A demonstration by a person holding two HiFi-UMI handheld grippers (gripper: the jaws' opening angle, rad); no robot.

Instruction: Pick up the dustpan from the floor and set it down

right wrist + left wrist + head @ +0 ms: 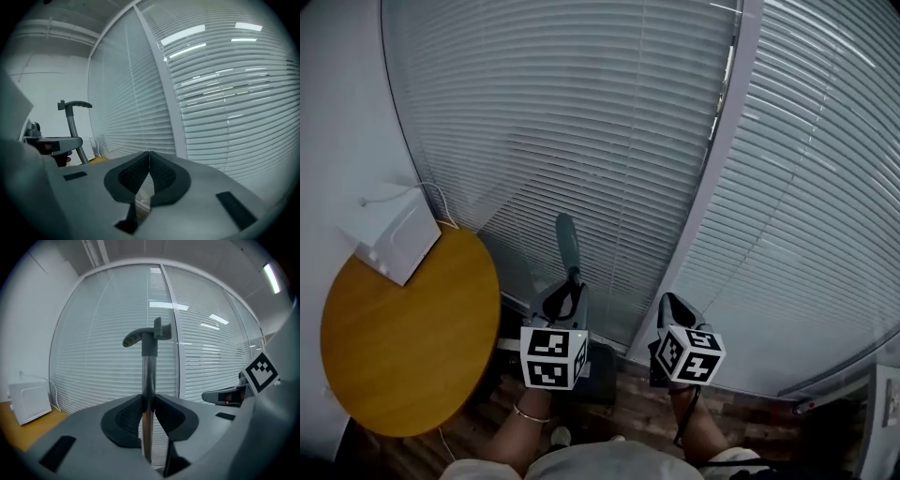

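- We had the left gripper [148, 399] clamped on the dustpan handle [149, 364], upright at frame centre.
- We had the right gripper [149, 159] pinched closed, empty, lower centre.

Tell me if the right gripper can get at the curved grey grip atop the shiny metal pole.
Probably yes. The right gripper is empty, jaws together, beside the left gripper clamping the shiny metal pole; nothing stands between it and the curved grey grip. It must open first.
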